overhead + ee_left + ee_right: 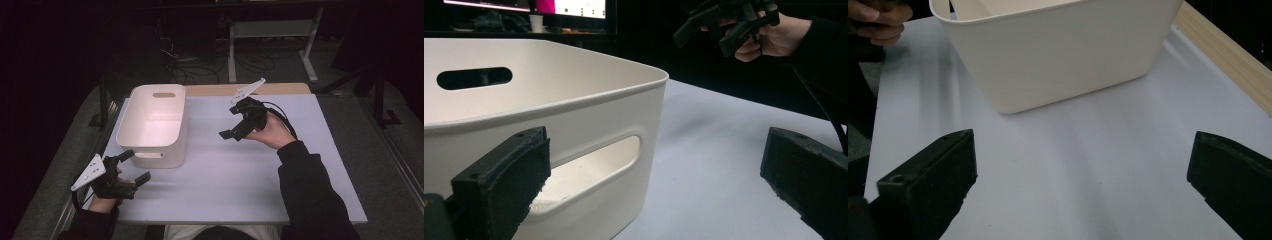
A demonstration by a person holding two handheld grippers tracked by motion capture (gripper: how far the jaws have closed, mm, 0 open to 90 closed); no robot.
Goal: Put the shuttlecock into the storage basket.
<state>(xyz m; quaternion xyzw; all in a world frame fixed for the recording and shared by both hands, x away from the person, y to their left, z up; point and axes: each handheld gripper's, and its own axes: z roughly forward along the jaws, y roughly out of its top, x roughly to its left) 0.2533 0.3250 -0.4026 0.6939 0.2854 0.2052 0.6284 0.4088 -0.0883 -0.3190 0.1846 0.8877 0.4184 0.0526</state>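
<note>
— What is the bin (152,131) looking like?
— Smooth cream plastic, its inner walls giving off a soft sheen.
— And the tabletop (240,170)?
— It is showing a matt, pale, even sheet, with a bare wood strip (280,88) running along the far edge.
— The pads (506,182)?
— Black and matt, looking rough and crumbly at the edges. The sleeve (310,195) is looking like dark cloth.
</note>
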